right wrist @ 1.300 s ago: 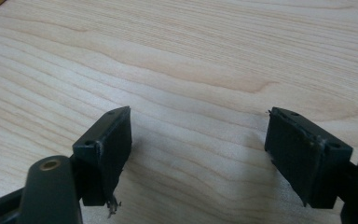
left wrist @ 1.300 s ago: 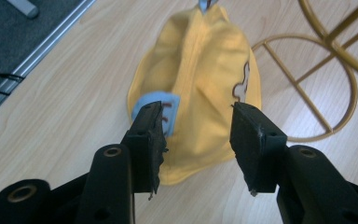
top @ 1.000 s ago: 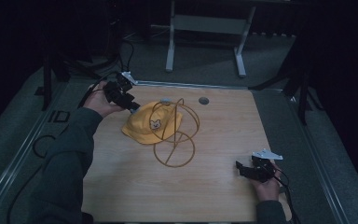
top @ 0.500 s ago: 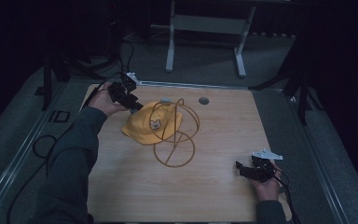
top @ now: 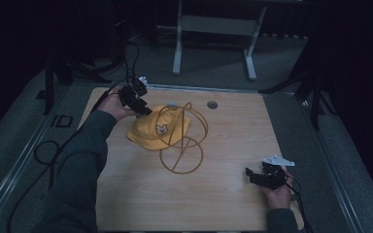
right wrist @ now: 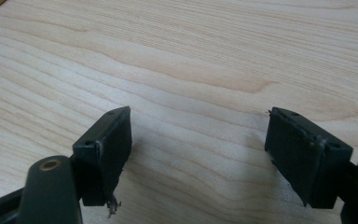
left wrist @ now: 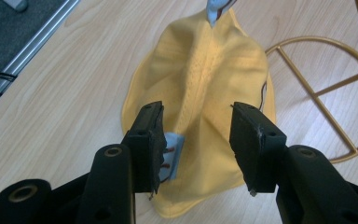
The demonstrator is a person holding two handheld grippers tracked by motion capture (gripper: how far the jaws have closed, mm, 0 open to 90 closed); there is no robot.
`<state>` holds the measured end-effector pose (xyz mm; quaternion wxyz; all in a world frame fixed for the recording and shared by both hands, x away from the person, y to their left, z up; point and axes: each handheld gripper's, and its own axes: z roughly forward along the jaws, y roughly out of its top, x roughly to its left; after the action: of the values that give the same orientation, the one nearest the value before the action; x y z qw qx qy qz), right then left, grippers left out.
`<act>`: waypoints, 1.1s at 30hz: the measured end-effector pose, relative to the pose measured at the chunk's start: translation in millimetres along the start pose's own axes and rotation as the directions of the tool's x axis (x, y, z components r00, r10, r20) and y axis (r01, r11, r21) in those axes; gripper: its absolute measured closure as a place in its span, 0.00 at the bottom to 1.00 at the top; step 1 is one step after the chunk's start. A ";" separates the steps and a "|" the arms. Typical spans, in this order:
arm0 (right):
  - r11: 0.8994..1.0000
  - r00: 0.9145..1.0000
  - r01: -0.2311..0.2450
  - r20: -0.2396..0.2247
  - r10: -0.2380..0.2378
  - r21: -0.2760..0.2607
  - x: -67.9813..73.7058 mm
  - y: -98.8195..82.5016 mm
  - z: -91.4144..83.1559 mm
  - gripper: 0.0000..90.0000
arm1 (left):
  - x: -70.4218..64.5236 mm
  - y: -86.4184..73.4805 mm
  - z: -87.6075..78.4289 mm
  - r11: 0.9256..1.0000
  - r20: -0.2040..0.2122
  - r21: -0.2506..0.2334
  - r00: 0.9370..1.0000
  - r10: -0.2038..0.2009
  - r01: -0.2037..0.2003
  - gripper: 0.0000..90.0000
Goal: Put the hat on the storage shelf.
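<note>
Left gripper (top: 143, 108) is way out ahead on a stretched, sleeved arm, jaws parted. Right gripper (top: 252, 175) sits back near the person's body, well apart from the left, its jaws spread even wider and angled down.

left gripper (top: 137, 99): black body, small pale plate on top, black cable trailing off the table's far-left edge; left gripper view (left wrist: 196, 140): two black jaws, flat rectangular pads, round brass-coloured holes in the links behind them, scuffed pad edges; left sleeve (top: 80, 165): dark grey-green, long, down to the wrist; right gripper (top: 260, 177): black, grey three-cornered plate on top, black cable behind the hand; right gripper view (right wrist: 198, 156): same black block pads with small screw holes, worn pale edges, frayed bit under the left pad, brass-coloured hole in the left link; right cuff (top: 280, 223): dark.
</note>
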<state>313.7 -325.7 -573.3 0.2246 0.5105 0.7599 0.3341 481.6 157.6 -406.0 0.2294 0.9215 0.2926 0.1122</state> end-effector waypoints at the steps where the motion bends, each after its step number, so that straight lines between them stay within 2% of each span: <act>1: 1.000 1.000 0.001 0.000 -0.001 0.000 -0.1 0.0 0.0 0.25 | 0.4 0.6 0.6 1.000 0.001 -0.002 1.000 0.000 0.000 0.61; 9: 1.000 1.000 0.001 0.000 -0.001 0.000 0.0 0.0 0.0 0.25 | 0.9 4.1 13.5 1.000 -0.005 0.010 1.000 0.001 -0.001 0.60; 11: 1.000 1.000 0.000 0.000 0.000 0.000 0.0 0.0 0.0 0.25 | -0.9 5.2 17.0 1.000 -0.006 0.000 1.000 -0.001 0.001 0.60; 19: 1.000 1.000 0.001 0.000 -0.001 0.000 -0.1 0.0 0.0 0.25 | -2.7 13.0 28.4 1.000 -0.025 0.022 1.000 0.020 -0.019 0.57; 26: 1.000 1.000 0.003 -0.001 -0.003 -0.001 -0.3 0.1 0.2 0.25 | -6.3 15.1 43.3 1.000 -0.037 0.021 0.999 0.013 -0.012 0.57; 29: 1.000 1.000 0.002 -0.002 -0.002 -0.001 -0.2 0.1 0.2 0.25 | -8.9 15.8 51.1 0.999 -0.049 0.041 0.998 0.033 -0.031 0.59; 33: 1.000 1.000 0.002 -0.002 -0.002 -0.001 -0.3 0.1 0.2 0.25 | -9.0 16.1 54.7 0.998 -0.051 0.044 0.998 0.044 -0.042 0.69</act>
<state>314.0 -325.9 -573.3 0.2246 0.5092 0.7605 0.3346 500.9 121.1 -446.3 0.1996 0.9290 0.2810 0.1347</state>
